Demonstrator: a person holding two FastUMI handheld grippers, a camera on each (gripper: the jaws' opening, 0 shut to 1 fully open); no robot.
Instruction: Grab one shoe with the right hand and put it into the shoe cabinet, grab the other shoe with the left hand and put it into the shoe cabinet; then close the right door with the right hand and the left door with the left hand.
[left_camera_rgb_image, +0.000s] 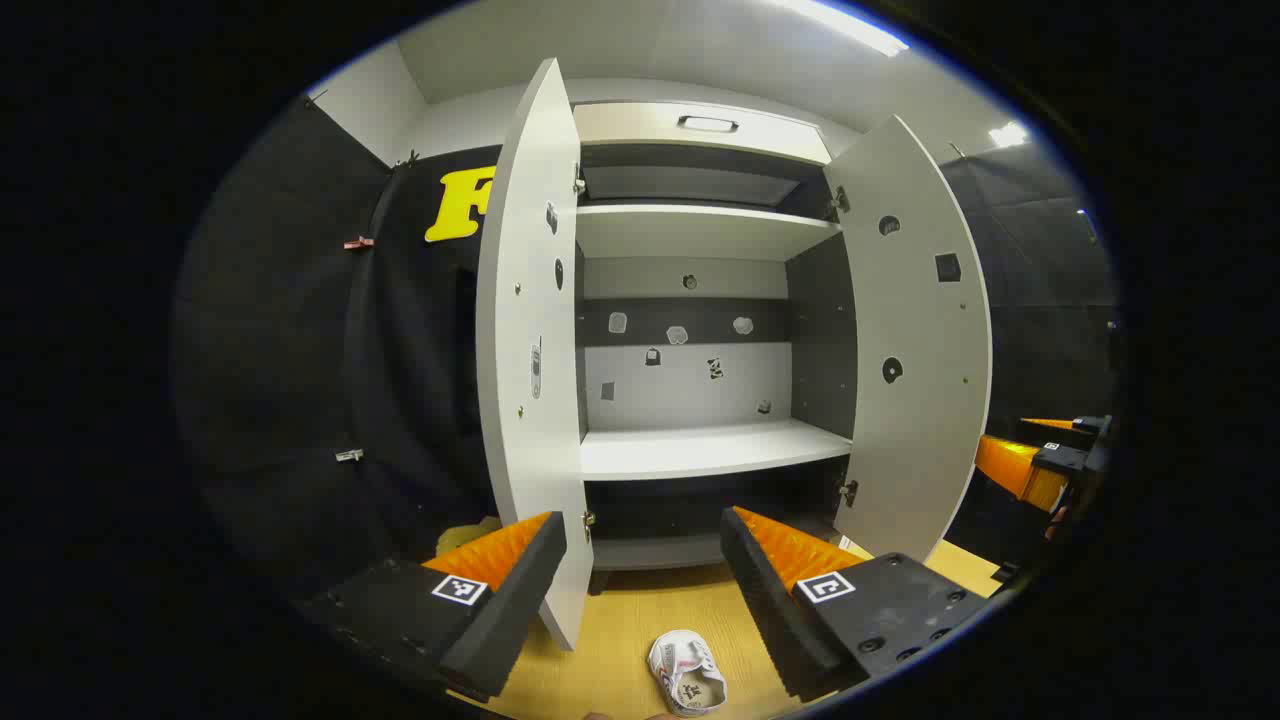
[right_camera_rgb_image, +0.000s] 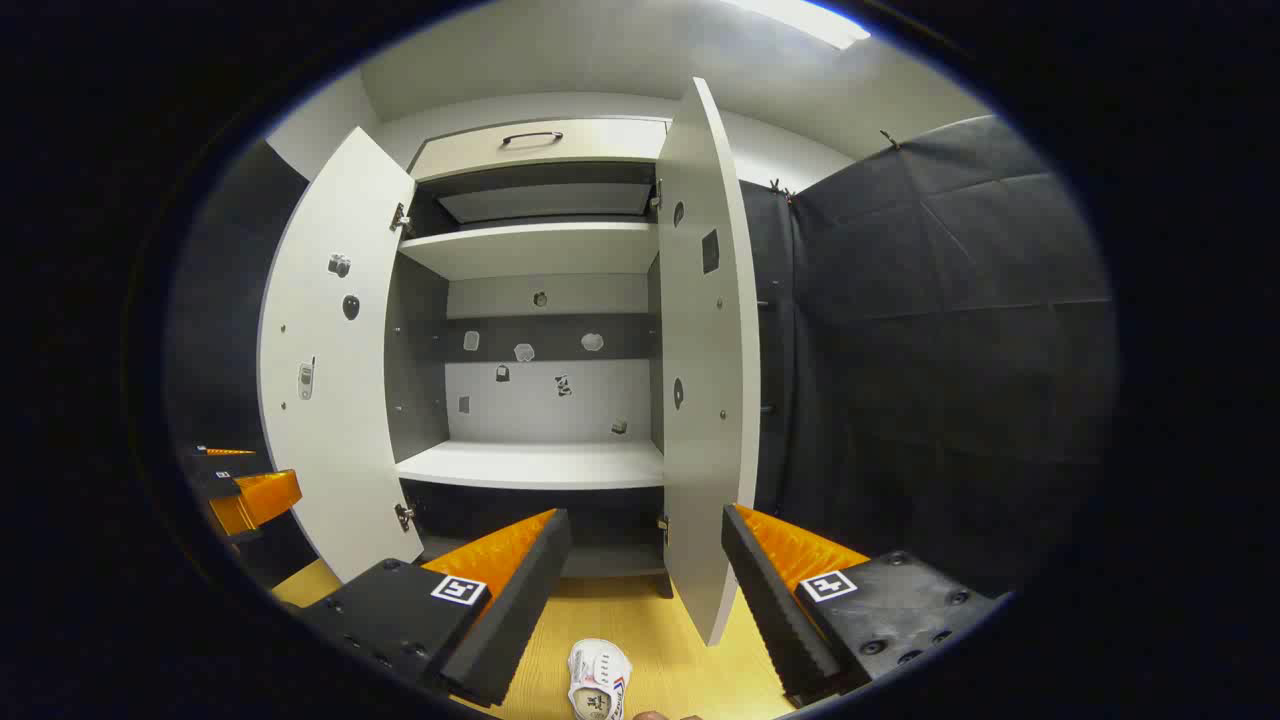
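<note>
A tall pale shoe cabinet (left_camera_rgb_image: 700, 230) stands ahead with both doors swung open and its shelf (left_camera_rgb_image: 700, 450) bare. A white shoe (left_camera_rgb_image: 685, 672) lies on the wooden floor, low between the fingers of my left gripper (left_camera_rgb_image: 642, 517), which is open and holds nothing. In the right gripper view the same cabinet (right_camera_rgb_image: 540, 250) faces me. A white shoe (right_camera_rgb_image: 598, 680) with coloured stripes lies on the floor below my right gripper (right_camera_rgb_image: 645, 513), also open with nothing between its fingers. Whether these are two different shoes, I cannot tell.
The left door (left_camera_rgb_image: 530, 350) and right door (left_camera_rgb_image: 915, 350) jut out toward me. The right gripper (left_camera_rgb_image: 1040, 450) shows at the far right of the left gripper view, the left gripper (right_camera_rgb_image: 235, 475) at the far left of the right gripper view. Yellow wooden floor (left_camera_rgb_image: 690, 600) lies before the cabinet.
</note>
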